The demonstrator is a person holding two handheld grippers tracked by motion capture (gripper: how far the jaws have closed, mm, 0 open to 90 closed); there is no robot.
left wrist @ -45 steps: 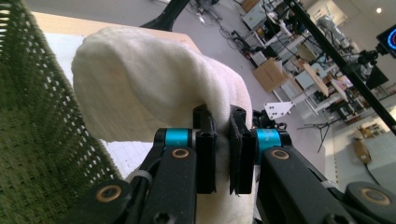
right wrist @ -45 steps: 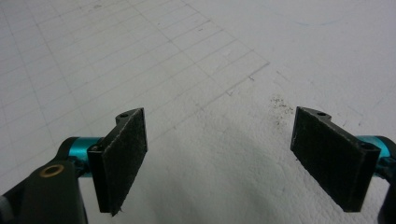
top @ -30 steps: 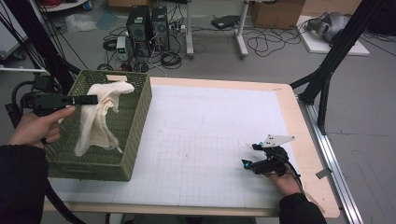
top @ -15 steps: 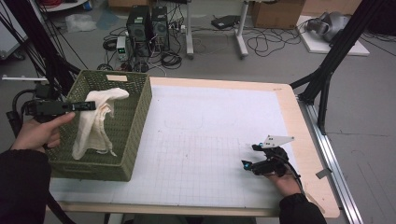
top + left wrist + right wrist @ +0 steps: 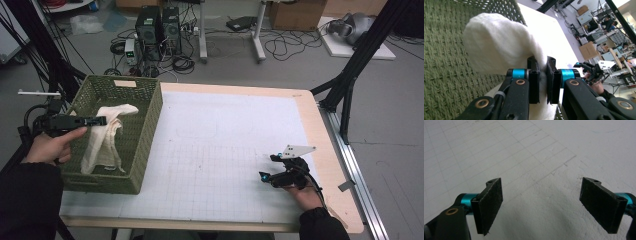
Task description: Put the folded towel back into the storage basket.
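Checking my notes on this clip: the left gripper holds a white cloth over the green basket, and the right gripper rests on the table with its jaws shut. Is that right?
Not quite. The right gripper rests on the table with its jaws wide open and nothing between them, as the right gripper view shows. The rest holds: the left gripper is shut on the white cloth over the green basket.

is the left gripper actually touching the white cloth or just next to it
Touching. The left gripper view shows the left gripper with its fingers pinched shut on a fold of the white cloth, over the green basket.
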